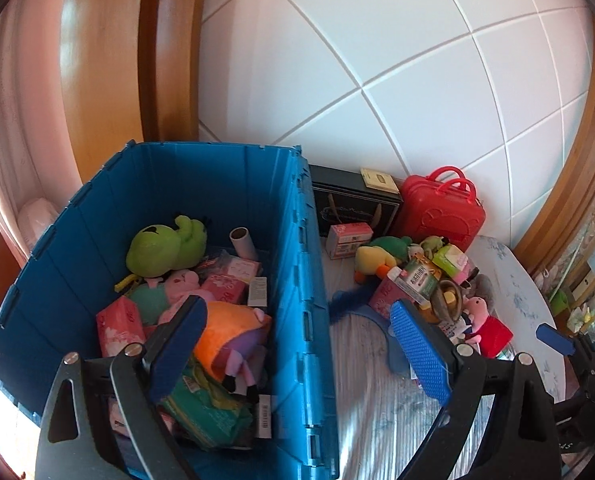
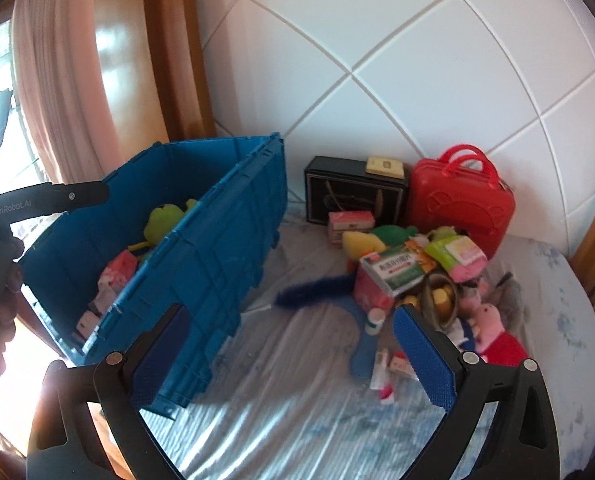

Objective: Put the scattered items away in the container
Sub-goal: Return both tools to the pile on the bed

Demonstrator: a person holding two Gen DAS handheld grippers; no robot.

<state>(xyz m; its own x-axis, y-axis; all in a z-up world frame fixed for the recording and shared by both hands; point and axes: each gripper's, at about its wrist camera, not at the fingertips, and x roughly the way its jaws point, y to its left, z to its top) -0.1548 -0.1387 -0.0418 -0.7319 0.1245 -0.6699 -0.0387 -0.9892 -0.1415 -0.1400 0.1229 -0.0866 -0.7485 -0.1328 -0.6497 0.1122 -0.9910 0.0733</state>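
Observation:
A blue crate (image 1: 293,240) stands on the bed, also in the right wrist view (image 2: 225,240). It holds a green plush (image 1: 163,246), an orange and purple plush (image 1: 233,336), pink boxes and packets. My left gripper (image 1: 301,344) is open and empty above the crate's right wall. My right gripper (image 2: 293,356) is open and empty above the bedsheet, right of the crate. A pile of scattered items lies to the right: a green and white box (image 2: 393,272), a pink pig plush (image 2: 489,320), a yellow plush (image 2: 361,242), a blue duster (image 2: 313,292).
A red toy suitcase (image 2: 461,196) and a black box (image 2: 353,192) stand against the white padded headboard (image 2: 397,60). A small pink and white box (image 2: 351,222) lies in front of the black box. The bed's edge curves at right. A curtain hangs at left.

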